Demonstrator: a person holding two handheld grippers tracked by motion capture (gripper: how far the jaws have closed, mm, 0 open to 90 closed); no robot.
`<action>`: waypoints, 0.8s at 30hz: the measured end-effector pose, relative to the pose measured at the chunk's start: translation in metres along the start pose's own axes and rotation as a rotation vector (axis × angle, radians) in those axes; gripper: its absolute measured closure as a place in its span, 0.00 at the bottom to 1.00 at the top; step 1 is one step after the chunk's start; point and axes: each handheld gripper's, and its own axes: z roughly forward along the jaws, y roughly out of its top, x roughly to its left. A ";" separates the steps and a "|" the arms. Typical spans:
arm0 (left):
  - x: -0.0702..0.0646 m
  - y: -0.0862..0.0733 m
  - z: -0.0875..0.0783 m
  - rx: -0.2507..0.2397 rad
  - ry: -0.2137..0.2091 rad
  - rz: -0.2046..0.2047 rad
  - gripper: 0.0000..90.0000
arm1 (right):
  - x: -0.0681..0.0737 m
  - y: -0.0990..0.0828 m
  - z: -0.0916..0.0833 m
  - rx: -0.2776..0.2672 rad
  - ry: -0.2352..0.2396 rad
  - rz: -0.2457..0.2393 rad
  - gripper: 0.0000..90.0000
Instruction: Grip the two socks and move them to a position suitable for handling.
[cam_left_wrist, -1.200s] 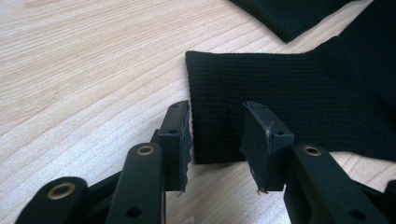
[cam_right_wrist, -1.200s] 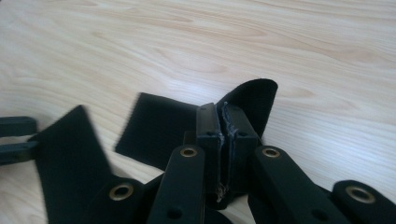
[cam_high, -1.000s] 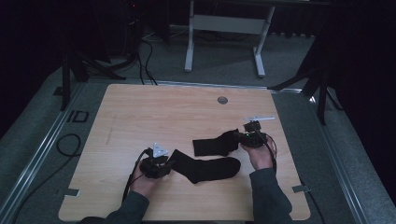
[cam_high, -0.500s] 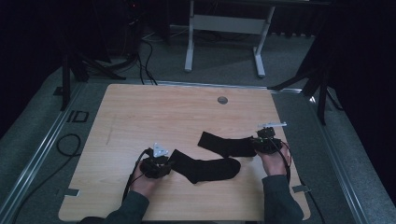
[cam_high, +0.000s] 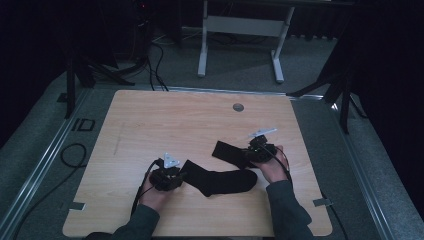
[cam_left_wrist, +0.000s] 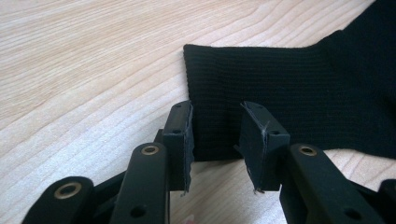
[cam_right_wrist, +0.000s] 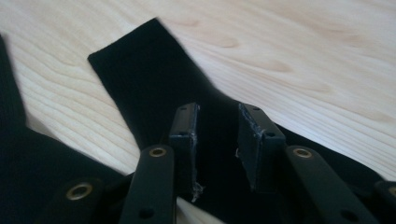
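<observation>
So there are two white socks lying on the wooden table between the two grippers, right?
Not quite: the two socks are black, not white, as the high view shows. They do lie on the wooden table between the left gripper and right gripper.

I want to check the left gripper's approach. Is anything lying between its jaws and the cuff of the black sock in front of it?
Nothing visible does. The left gripper stands with its jaws apart right at the cuff edge of the near sock, with bare table around it.
</observation>
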 end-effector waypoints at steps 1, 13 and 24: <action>0.000 0.000 0.000 -0.001 0.002 -0.004 0.72 | 0.002 0.001 0.005 0.008 0.010 -0.009 0.72; 0.001 0.000 0.001 0.004 0.000 -0.012 0.72 | 0.023 0.011 0.044 0.110 0.053 -0.092 0.63; 0.000 0.000 0.001 0.009 -0.001 -0.009 0.72 | 0.034 0.025 0.055 0.109 0.058 -0.079 0.83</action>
